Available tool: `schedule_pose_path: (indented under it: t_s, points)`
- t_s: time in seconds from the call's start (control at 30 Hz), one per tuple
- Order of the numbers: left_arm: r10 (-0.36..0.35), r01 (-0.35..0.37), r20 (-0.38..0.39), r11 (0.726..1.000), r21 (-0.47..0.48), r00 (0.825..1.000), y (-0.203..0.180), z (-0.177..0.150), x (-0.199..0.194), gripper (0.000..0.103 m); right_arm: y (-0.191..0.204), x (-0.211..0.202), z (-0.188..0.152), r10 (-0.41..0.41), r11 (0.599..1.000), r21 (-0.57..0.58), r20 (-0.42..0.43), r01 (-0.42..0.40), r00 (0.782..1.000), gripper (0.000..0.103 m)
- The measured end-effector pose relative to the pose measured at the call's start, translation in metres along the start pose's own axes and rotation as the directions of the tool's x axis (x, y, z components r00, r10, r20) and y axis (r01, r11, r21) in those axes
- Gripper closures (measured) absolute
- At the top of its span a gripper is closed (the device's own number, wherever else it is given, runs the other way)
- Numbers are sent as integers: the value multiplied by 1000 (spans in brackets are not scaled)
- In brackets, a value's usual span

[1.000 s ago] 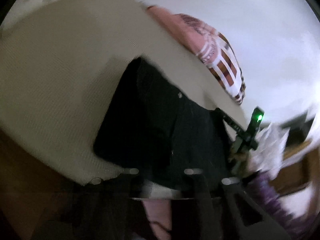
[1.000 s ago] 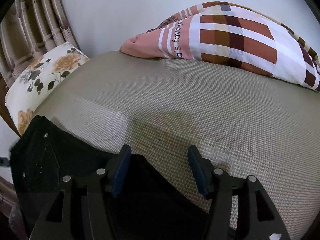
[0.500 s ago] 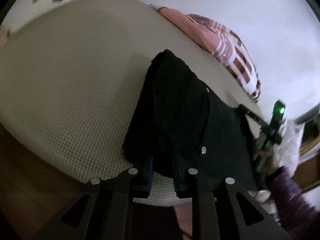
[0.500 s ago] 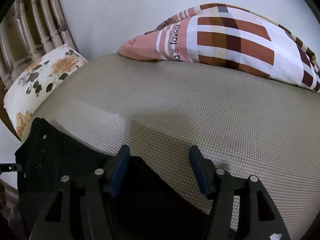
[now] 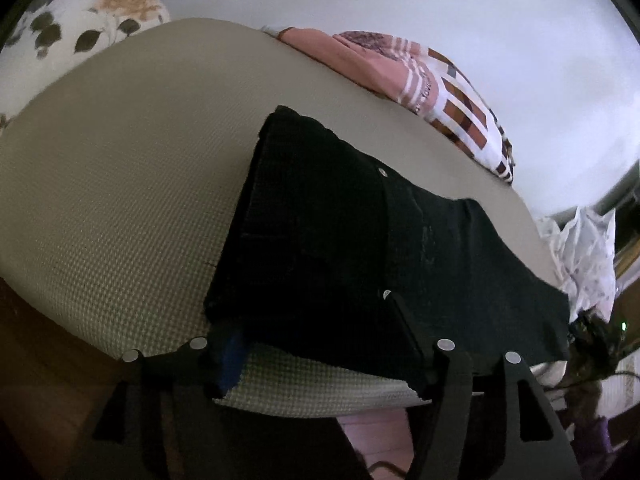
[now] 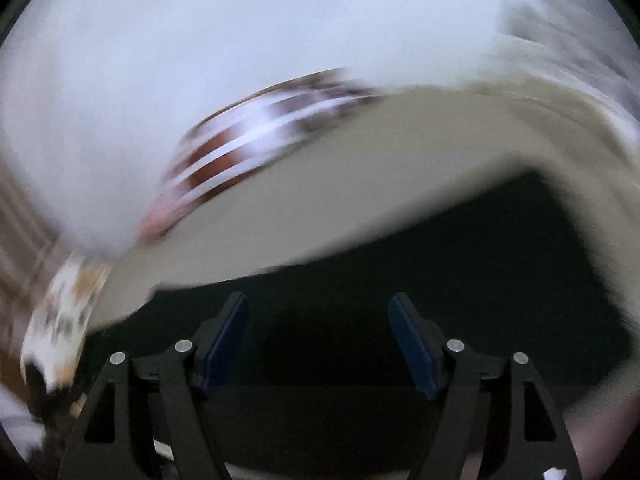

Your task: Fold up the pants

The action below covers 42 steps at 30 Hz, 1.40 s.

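The black pants (image 5: 360, 248) lie folded on the beige bed (image 5: 120, 168), near its front edge. My left gripper (image 5: 316, 344) is open at the pants' near edge, its fingers (image 5: 230, 354) straddling the cloth without pinching it. In the blurred right wrist view the pants (image 6: 440, 288) fill the lower half, and my right gripper (image 6: 320, 328) is open just above them, holding nothing.
A pink, brown and white plaid pillow (image 5: 440, 84) lies at the bed's far side against the white wall. A floral pillow (image 5: 80, 16) sits at the far left. Crumpled white cloth (image 5: 584, 252) and dark clutter lie off the bed's right end.
My left gripper has moved in to the pants' near edge and opened wider around it. My right gripper has swung quickly sideways over the pants, blurring its view; it stays open.
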<state>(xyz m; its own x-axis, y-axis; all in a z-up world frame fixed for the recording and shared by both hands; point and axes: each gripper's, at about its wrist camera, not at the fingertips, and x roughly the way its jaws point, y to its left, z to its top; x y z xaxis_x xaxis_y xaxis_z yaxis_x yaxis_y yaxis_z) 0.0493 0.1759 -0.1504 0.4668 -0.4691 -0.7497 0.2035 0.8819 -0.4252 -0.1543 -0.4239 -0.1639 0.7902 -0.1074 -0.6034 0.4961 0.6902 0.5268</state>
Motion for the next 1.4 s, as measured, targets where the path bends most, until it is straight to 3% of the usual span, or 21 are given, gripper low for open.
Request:
schedule_pose_path:
  t_s: [0.07, 0.13, 0.23, 0.43, 0.5, 0.7, 0.9, 0.93, 0.97, 1.0, 1.03, 1.07, 1.13, 1.27, 1.4]
  points:
    - [-17, 17, -1, 1000, -26, 1000, 3, 3, -1, 37, -73, -33, 3, -35, 980, 196, 47, 25, 998, 32]
    - [-49, 49, 0, 996, -76, 999, 9, 5, -4, 37, -135, -58, -3, -25, 926, 378, 92, -11, 995, 33]
    - [-84, 86, 17, 987, -139, 996, 15, 7, -9, 37, -168, -72, -15, 45, 873, 474, 152, -113, 987, 34]
    - [-79, 81, 17, 984, -160, 997, 14, 8, -10, 37, -156, -55, -29, 156, 881, 424, 152, -207, 976, 34]
    - [-82, 84, 19, 982, -167, 996, 14, 8, -11, 37, -154, -47, -27, 155, 886, 418, 138, -200, 978, 34]
    - [-84, 89, 35, 980, -179, 996, 19, 6, -15, 37, -149, -38, -43, 233, 826, 496, 133, -268, 963, 34]
    - [-93, 97, 33, 975, -198, 995, 24, 7, -14, 37, -125, -40, -38, 204, 859, 452, 127, -240, 971, 35]
    - [-94, 99, 35, 975, -198, 995, 24, 6, -14, 37, -124, -41, -37, 206, 862, 445, 130, -242, 970, 39]
    - [-95, 100, 36, 975, -199, 995, 25, 6, -15, 36, -123, -41, -35, 240, 850, 449, 138, -277, 961, 62]
    - [-97, 102, 36, 974, -201, 995, 25, 6, -14, 35, -121, -40, -32, 253, 844, 453, 136, -287, 958, 74]
    - [-101, 106, 36, 973, -204, 994, 26, 6, -14, 34, -118, -40, -30, 247, 853, 441, 130, -279, 960, 74]
    - [-103, 109, 40, 972, -207, 994, 27, 5, -14, 34, -111, -37, -24, 185, 896, 395, 87, -204, 979, 74]
    - [-109, 115, 40, 971, -210, 993, 27, 6, -14, 33, -107, -24, -21, 134, 925, 358, 15, -131, 991, 73]
    - [-111, 115, 32, 973, -202, 993, 25, 5, -14, 32, -120, -23, -27, 185, 879, 433, 77, -200, 980, 67]
    - [-111, 114, 28, 973, -199, 993, 24, 4, -11, 30, -109, -20, -28, 173, 904, 381, 86, -192, 981, 65]
